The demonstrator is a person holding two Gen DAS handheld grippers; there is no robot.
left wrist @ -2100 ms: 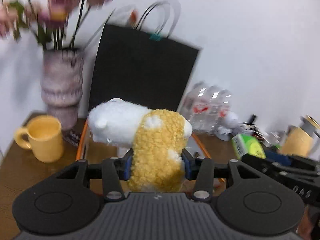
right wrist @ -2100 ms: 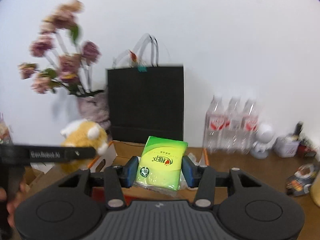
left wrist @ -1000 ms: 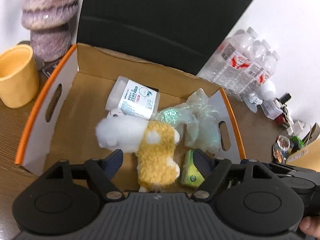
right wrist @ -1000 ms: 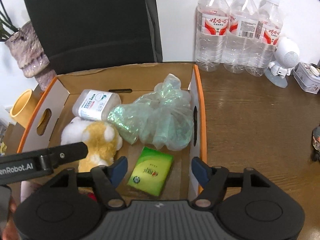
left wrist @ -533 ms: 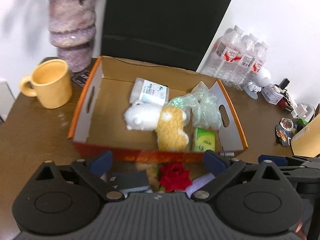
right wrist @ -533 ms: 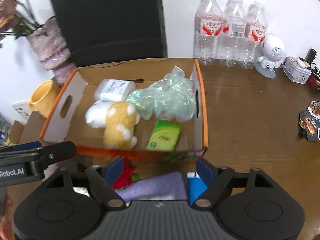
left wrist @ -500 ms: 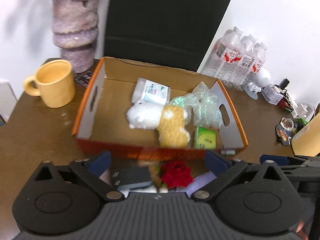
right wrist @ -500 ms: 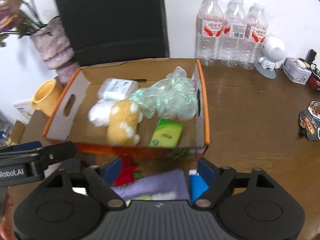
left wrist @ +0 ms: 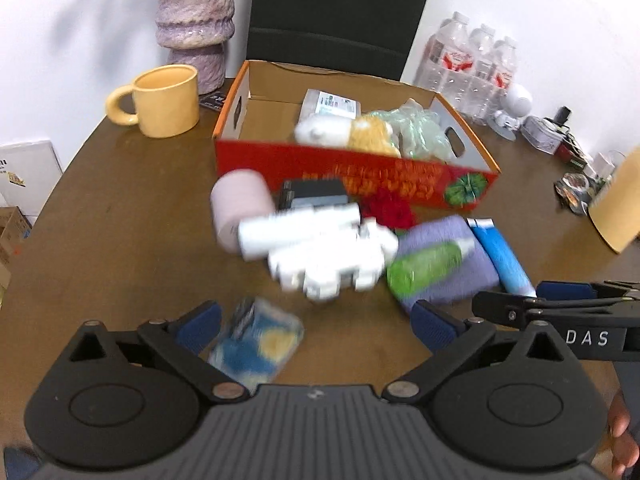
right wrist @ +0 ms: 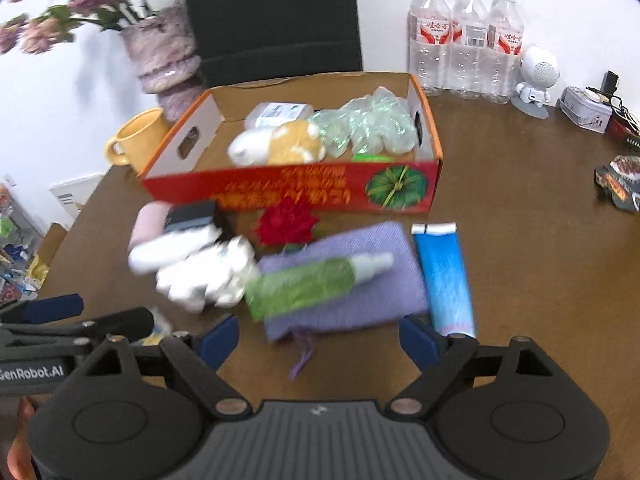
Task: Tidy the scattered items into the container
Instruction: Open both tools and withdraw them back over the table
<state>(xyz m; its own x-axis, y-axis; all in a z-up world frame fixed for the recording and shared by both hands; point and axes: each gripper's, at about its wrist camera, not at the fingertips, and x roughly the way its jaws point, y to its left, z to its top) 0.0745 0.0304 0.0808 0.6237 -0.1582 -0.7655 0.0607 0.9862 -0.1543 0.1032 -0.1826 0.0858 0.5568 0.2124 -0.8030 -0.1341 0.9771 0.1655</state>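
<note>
Both units same build. Left gripper (left wrist: 314,322): matte black body, ribbed grey centre panel with a small logo mark, 2 round black discs, one either side. 2 black linkage arms per side, silver pivot screws at the joints, blue pads on the fingertips (left wrist: 199,320). Right gripper (right wrist: 318,340): identical, blue pads (right wrist: 416,338). From the left camera its side bar reads "DAS" in white; from the right camera the left unit's bar reads "GenRobot.AI". Fingertips of a hand (left wrist: 624,436) at frame edge, no sleeve visible.
</note>
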